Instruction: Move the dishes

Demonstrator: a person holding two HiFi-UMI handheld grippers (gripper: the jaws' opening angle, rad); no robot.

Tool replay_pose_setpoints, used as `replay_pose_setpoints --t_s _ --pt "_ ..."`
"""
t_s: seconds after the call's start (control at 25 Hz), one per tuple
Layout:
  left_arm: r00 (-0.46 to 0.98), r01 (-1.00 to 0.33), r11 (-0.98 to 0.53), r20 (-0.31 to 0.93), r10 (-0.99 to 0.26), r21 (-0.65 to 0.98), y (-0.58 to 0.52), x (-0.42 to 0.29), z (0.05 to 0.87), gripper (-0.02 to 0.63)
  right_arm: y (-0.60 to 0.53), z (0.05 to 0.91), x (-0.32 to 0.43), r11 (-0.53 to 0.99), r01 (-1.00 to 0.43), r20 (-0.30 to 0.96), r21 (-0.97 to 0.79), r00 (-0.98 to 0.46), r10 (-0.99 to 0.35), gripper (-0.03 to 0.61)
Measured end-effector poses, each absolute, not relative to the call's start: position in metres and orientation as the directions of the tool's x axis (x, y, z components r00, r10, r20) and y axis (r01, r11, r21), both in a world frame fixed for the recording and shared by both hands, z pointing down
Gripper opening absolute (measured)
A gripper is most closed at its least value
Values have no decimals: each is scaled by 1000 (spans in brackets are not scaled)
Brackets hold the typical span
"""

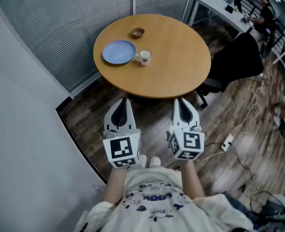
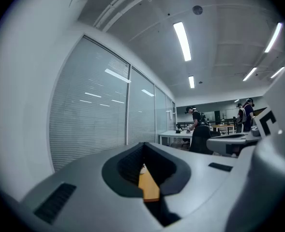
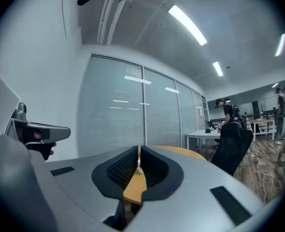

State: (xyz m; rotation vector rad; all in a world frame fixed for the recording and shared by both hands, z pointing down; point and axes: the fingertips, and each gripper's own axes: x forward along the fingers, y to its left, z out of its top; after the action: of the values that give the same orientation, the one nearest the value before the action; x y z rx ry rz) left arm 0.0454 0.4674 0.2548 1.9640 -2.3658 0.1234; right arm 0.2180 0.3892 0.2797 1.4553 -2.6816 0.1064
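A round wooden table (image 1: 171,66) stands ahead of me and carries the dishes on its far left part. They are a light blue plate (image 1: 118,51), a white cup (image 1: 143,57) just right of it, and a small brown bowl (image 1: 137,32) behind them. My left gripper (image 1: 123,101) and right gripper (image 1: 181,102) hover side by side, short of the table's near edge and roughly level. Both are shut with nothing in them. In the left gripper view the left gripper (image 2: 143,147) shows a sliver of the table (image 2: 149,186) between its pads. The right gripper (image 3: 139,150) likewise frames the table (image 3: 134,186).
A black office chair (image 1: 239,57) stands at the table's right side. A white desk (image 1: 219,6) with a person (image 1: 264,9) is at the back right. Cables and a power strip (image 1: 227,141) lie on the wood floor. Glass walls with blinds (image 1: 60,28) run behind the table.
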Motion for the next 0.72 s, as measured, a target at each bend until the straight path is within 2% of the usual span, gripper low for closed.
replay_pose_setpoints --t_s 0.72 --pt "-177 -984 177 119 -977 -14 461 18 271 3 386 292 190 548 -835 121 -51 -550 -826 20"
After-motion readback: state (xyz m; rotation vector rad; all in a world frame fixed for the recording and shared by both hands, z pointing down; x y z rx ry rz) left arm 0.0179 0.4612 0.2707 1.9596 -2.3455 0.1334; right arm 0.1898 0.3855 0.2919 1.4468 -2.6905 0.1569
